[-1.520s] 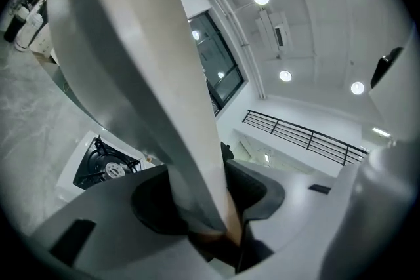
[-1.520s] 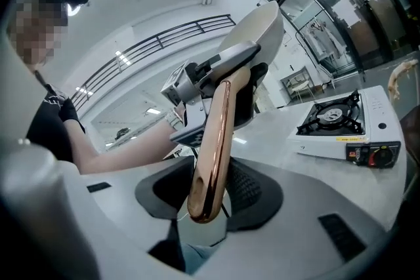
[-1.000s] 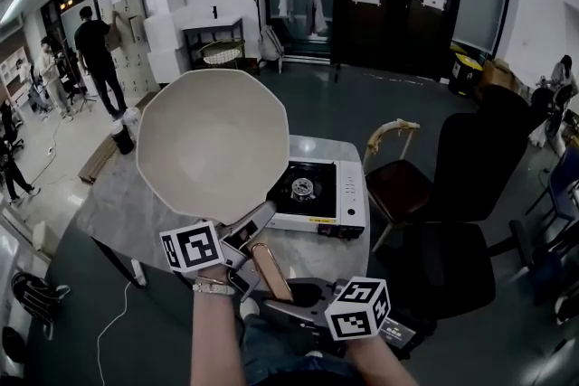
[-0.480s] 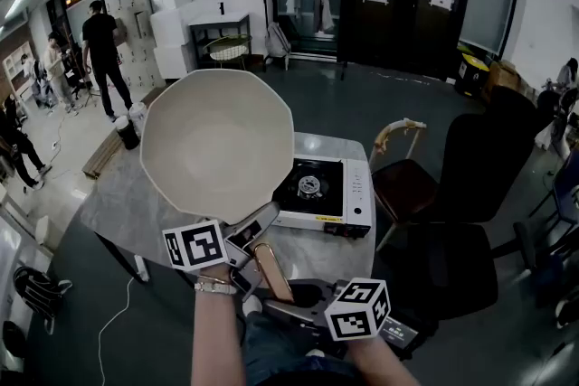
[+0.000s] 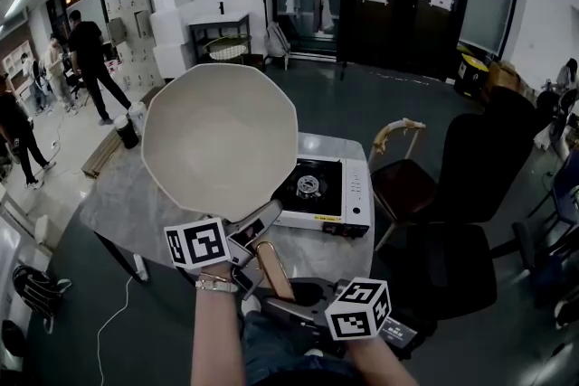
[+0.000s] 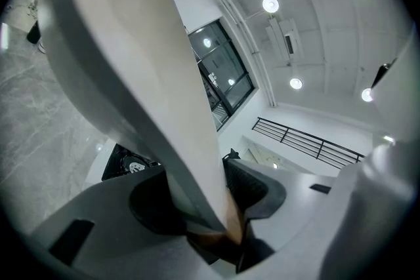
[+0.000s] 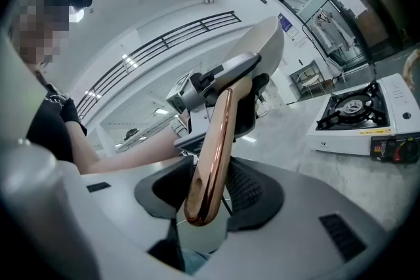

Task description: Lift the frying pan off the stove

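Note:
The frying pan (image 5: 217,140), pale cream inside with a many-sided rim, hangs tilted in the air above the marble table (image 5: 122,208), left of the stove (image 5: 321,190). My left gripper (image 5: 253,235) is shut on the pan's neck where the handle meets the bowl; in the left gripper view the pan's wall (image 6: 131,62) runs straight down between the jaws of that gripper (image 6: 210,206). My right gripper (image 5: 289,298) is shut on the far end of the copper handle (image 5: 271,271), seen clearly as the copper handle (image 7: 213,147) in the right gripper view.
The white one-burner stove (image 7: 357,118) stands bare on the table with its black grate uncovered. A black office chair (image 5: 470,185) and a wooden chair (image 5: 398,163) stand right of the table. People walk at the far left of the room.
The pan stays held in the air by both grippers and has drifted a little to the right. A person in the left background has walked further left.

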